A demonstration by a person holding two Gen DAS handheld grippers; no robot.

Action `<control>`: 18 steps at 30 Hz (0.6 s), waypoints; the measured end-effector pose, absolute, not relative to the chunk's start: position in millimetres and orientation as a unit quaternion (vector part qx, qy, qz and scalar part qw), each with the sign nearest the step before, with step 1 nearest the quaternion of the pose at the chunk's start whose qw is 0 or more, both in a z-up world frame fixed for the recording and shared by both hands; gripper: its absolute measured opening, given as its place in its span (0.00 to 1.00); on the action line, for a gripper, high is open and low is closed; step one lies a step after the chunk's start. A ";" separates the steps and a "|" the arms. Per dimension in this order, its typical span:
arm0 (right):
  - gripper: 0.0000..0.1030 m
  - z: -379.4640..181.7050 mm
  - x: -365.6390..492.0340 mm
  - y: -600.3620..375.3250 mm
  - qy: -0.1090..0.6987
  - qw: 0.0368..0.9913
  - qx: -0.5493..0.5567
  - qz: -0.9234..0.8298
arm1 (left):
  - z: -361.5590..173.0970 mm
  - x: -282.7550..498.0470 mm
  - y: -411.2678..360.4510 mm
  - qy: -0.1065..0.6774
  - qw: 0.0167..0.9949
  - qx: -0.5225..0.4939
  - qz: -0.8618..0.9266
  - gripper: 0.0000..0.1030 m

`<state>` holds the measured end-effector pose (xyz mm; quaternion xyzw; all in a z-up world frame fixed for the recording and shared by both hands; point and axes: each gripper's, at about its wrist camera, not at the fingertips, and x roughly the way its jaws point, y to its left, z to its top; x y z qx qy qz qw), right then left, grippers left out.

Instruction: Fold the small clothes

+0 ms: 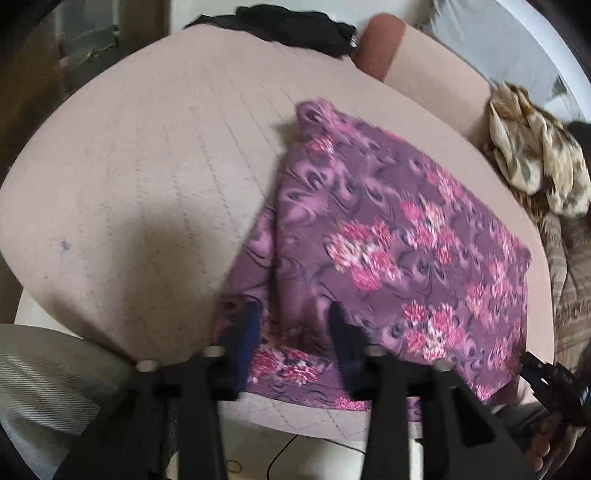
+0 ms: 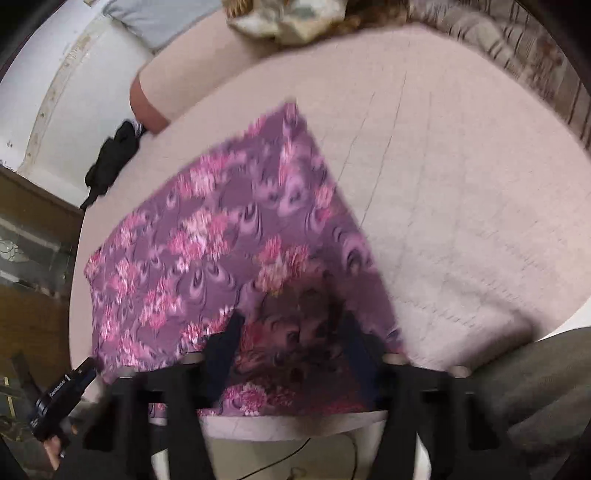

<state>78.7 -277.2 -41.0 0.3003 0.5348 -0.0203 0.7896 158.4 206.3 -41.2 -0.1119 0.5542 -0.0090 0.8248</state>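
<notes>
Looking down both wrist views, I see the purple floral garment (image 1: 388, 236) lying flat on the pinkish quilted cushion (image 1: 147, 177), folded into a rough rectangle with its near edge at the cushion's front lip. That edge sits toward me because both claws work from this side. My left gripper (image 1: 295, 332) stands over the near left part of the cloth with its jaws parted and fabric showing between the fingers; the pads do not seem to pinch it, so I read it as let go. My right gripper (image 2: 291, 339) is over the near right corner, jaws apart as well, with cloth below the gap and no clamp that I can make out, though blur softens it. I judge that a fold is laid down and both corners are free. A black garment (image 1: 295, 26) and a mottled tan cloth (image 1: 535, 155) wait at the cushion's far edges, well clear of the working area.
</notes>
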 end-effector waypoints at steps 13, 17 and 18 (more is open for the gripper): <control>0.12 -59.4 82.6 -272.1 0.570 0.772 0.274 -0.058 | -40.1 155.0 201.7 0.555 0.825 -0.102 -0.009 0.16; 0.76 -12.4 67.3 -279.3 0.486 0.823 0.289 -0.049 | -15.9 142.7 235.1 0.501 0.853 -0.144 0.023 0.68; 0.77 1.0 65.1 -277.7 0.466 0.835 0.289 -0.040 | -16.9 143.7 243.8 0.505 0.849 -0.151 0.039 0.68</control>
